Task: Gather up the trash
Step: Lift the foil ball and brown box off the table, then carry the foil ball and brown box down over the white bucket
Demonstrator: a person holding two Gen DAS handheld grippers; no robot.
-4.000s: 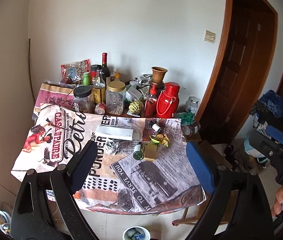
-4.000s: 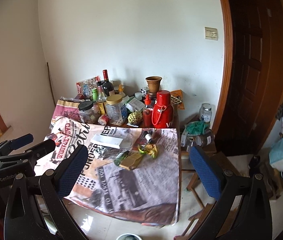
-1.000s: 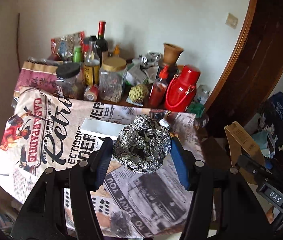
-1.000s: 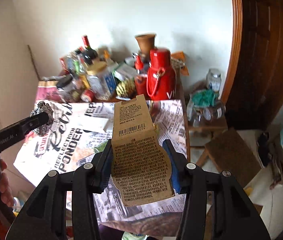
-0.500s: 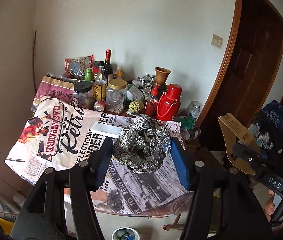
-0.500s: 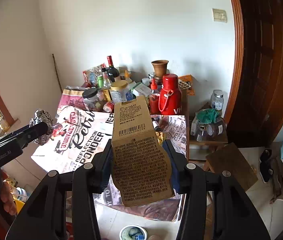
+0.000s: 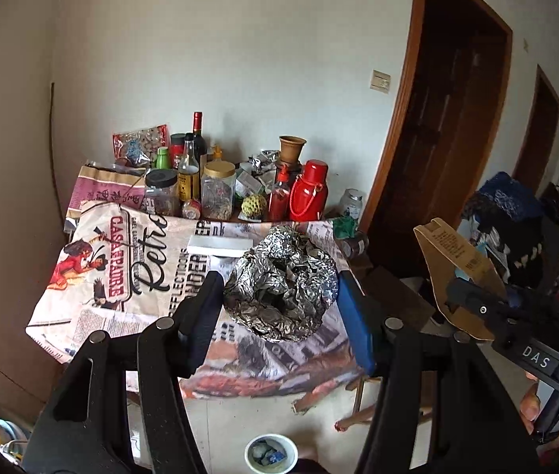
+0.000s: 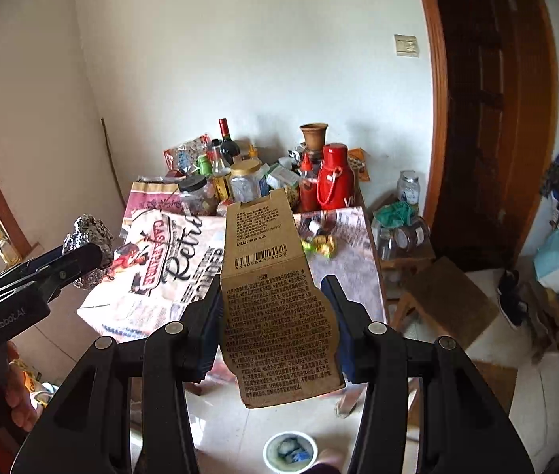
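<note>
Fingers of left gripper [image 7: 279, 296] clamp foil ball [image 7: 281, 286]; right gripper [image 8: 275, 316] fingers clamp kraft carton [image 8: 275, 308].

Crumpled foil ball [image 7: 281, 290]: silver, heavily creased, a dark hollow at its centre; pinched on both sides between the fingers [image 7: 204, 312] of the left gripper [image 7: 279, 308], held in the air clear of the counter [image 7: 93, 268]; Flattened kraft carton [image 8: 275, 304]: brown, printed with dense black text and a barcode, top flap open and standing upward, lower edge bent; clamped upright at its narrowed middle between the fingers [image 8: 210, 328] of the right gripper [image 8: 275, 328]; White tub [image 8: 289, 452] on the floor below: round, open, scraps with a blue piece inside.
</note>
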